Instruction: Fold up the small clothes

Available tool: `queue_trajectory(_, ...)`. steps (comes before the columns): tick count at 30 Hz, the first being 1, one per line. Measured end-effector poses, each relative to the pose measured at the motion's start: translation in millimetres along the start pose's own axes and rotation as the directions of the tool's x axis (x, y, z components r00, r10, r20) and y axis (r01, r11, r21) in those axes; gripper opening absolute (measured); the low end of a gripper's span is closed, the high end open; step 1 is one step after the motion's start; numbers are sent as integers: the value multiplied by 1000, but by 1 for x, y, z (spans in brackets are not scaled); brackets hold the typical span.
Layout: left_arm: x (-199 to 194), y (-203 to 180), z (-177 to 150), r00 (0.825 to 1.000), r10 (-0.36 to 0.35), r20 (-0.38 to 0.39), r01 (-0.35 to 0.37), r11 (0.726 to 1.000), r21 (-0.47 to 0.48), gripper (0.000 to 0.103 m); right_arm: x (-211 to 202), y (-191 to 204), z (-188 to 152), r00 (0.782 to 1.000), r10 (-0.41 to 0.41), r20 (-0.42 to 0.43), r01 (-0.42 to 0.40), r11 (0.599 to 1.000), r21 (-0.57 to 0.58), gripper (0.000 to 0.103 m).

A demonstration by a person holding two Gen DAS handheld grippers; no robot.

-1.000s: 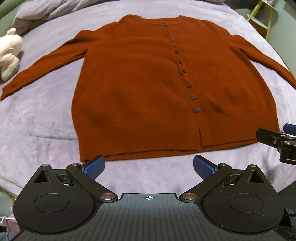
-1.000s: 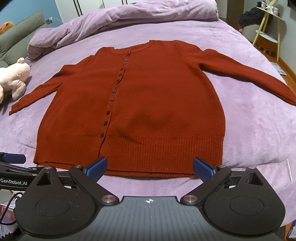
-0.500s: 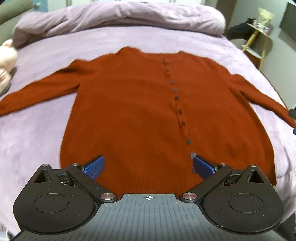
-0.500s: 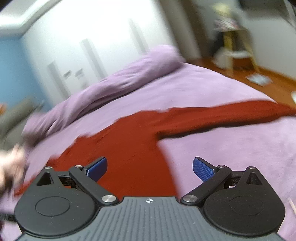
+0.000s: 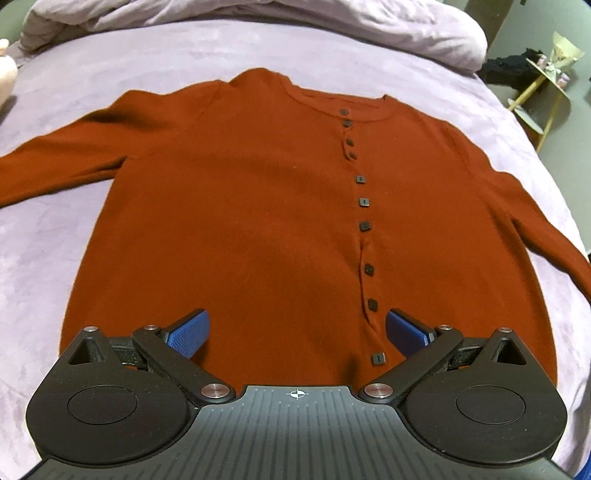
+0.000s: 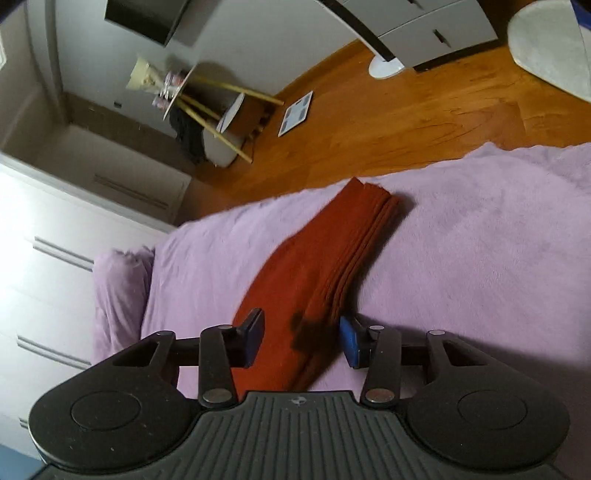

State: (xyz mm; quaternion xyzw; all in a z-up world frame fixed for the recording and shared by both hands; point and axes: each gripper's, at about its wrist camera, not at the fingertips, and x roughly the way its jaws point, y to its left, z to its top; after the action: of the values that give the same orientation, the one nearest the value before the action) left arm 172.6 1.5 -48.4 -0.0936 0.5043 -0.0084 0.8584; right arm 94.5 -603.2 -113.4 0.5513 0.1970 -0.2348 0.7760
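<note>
The left gripper (image 5: 295, 334) hangs wide open above the lower body of a rust-red cardigan (image 5: 240, 221), gripping nothing. The cardigan lies flat and face up on a bed with a lilac cover (image 5: 44, 240), sleeves spread to both sides, a row of dark buttons (image 5: 364, 202) running down its front. A rumpled duvet (image 5: 258, 18) lies beyond the collar. The right gripper (image 6: 301, 341) is partly open, its blue pads (image 6: 349, 341) either side of the cardigan's sleeve (image 6: 314, 273) without clamping it. The sleeve's cuff points toward the bed edge and the wooden floor (image 6: 406, 110).
</note>
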Motion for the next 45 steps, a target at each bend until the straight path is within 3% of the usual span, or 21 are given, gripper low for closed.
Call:
queue_trajectory(1, 1, -1, 1, 1000, -1, 0, 1, 1000, 6, 103, 4, 3, -2, 1000, -10, 8, 10, 1000, -26, 31)
queue_trajectory(2, 2, -1, 3, 1000, -1, 5, 1, 1000, 16, 102, 6, 4, -2, 1000, -23, 16, 24, 998, -60, 14)
queue_trajectory(3, 1, -2, 5, 1000, -6, 13, 6, 1000, 27, 100, 4, 4, -1, 999, -48, 23, 50, 994, -102, 8)
queue_trajectory(5, 0, -4, 9, 999, -31, 35, 29, 999, 46, 93, 6, 28, -10, 991, -121, 58, 131, 967, -217, 8)
queue_trajectory(7, 0, -4, 18, 995, -86, 42, 84, 996, 35, 92, -2, 77, -26, 982, -120, 146, 172, 884, -435, 8)
queue_trajectory(8, 0, -3, 24, 991, -124, 49, 123, 992, 17, 92, -9, 101, -46, 988, -45, 147, 119, 832, -542, 7)
queue_trajectory(10, 0, -1, 35, 975, -209, 77, 211, 977, -21, 92, -20, 142, -92, 992, 128, 9, -87, 724, -685, 8)
queue_trajectory(13, 4, 3, 53, 938, -324, 126, 335, 939, -81, 93, -37, 187, -180, 925, 284, -253, -367, 489, -791, 8)
queue_trajectory(15, 11, 8, 61, 912, -386, 136, 402, 908, -120, 97, -41, 199, -238, 861, 294, -415, -501, 348, -792, 9)
queue_trajectory(17, 22, 14, 66, 887, -446, 124, 462, 870, -175, 97, -37, 200, -283, 812, 244, -531, -582, 268, -768, 22)
queue_trajectory(19, 35, 18, 69, 868, -484, 110, 497, 843, -209, 97, -30, 190, -309, 807, 171, -565, -589, 276, -759, 28)
queue_trajectory(21, 48, 20, 70, 862, -498, 98, 507, 830, -232, 97, -29, 171, -316, 816, 152, -557, -573, 329, -750, 28)
queue_trajectory(24, 70, 20, 71, 869, -494, 45, 487, 834, -258, 97, -21, 144, -297, 834, 110, -541, -526, 453, -720, 28)
queue_trajectory(26, 83, 19, 70, 878, -479, 7, 462, 842, -278, 94, -16, 130, -280, 834, 105, -542, -514, 509, -690, 28)
queue_trajectory(31, 85, 24, 62, 844, -533, -59, 490, 811, -320, 88, -10, 107, -266, 817, 119, -564, -521, 572, -634, 28)
queue_trajectory(33, 83, 26, 55, 851, -521, -66, 486, 829, -276, 88, -10, 102, -264, 819, 114, -563, -509, 595, -621, 28)
queue_trajectory(35, 85, 32, 49, 852, -517, -81, 476, 831, -286, 84, -11, 107, -260, 803, 126, -583, -521, 623, -584, 30)
queue_trajectory(38, 89, 41, 49, 832, -553, -39, 506, 787, -353, 84, -22, 124, -254, 755, 227, -615, -600, 619, -507, 30)
queue_trajectory(40, 91, 41, 49, 825, -564, -30, 516, 774, -367, 84, -27, 136, -255, 747, 260, -612, -619, 608, -497, 30)
queue_trajectory(43, 96, 33, 50, 807, -590, -39, 535, 757, -376, 84, -12, 153, -274, 767, 177, -617, -587, 583, -562, 30)
queue_trajectory(45, 102, 27, 50, 796, -605, -37, 546, 742, -388, 84, 3, 153, -289, 767, 89, -636, -558, 582, -591, 29)
